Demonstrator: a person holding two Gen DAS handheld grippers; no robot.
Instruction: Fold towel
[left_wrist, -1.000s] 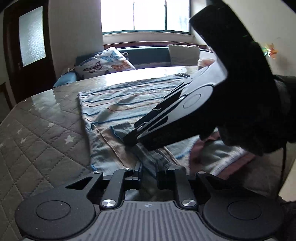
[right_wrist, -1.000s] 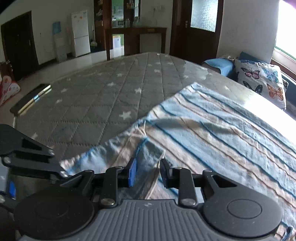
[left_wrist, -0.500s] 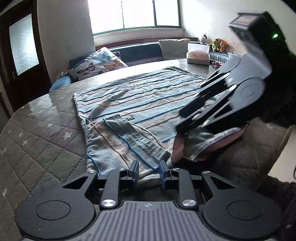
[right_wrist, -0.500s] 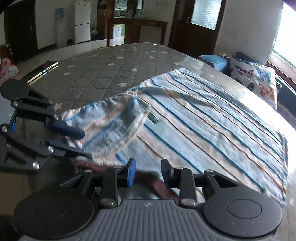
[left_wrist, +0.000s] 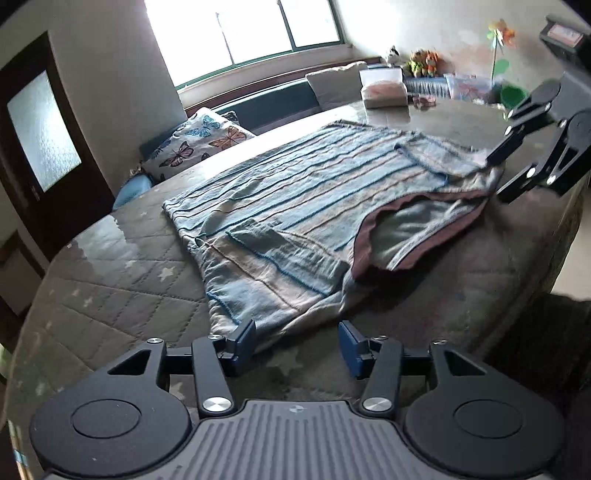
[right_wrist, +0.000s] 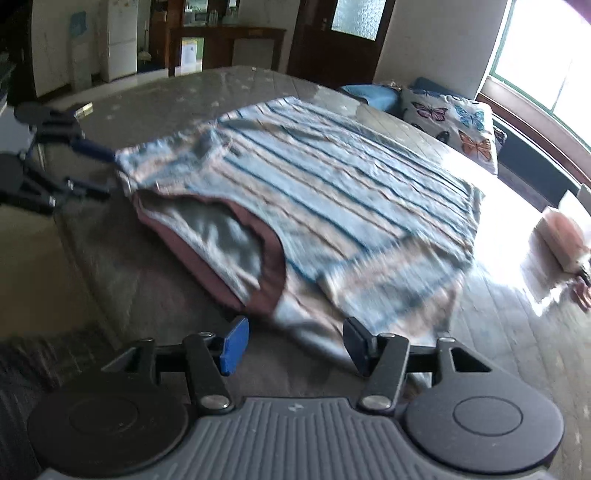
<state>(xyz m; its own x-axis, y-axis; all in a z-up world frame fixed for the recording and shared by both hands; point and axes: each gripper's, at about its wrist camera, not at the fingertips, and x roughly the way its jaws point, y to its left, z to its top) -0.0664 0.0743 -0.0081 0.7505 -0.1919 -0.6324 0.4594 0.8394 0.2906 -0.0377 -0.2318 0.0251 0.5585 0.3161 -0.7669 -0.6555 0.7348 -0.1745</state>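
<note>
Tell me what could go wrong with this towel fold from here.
1. The towel lies unevenly: the top layer gapes along the near edge, showing the maroon hem, so the next fold may go crooked.
2. Both grippers, left and right, have just been opening with nothing gripped; a regrasp might catch only one layer.

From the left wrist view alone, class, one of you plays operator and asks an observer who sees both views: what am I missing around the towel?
Operator: Is the right gripper gripping the towel?
Observer: No. The right gripper has just been opening. The towel edge lies between its blue pads, unpinched.
Operator: What stands past the table on that side?
Observer: A white fridge, beyond the table, with a dark wooden sideboard beside it.
</note>
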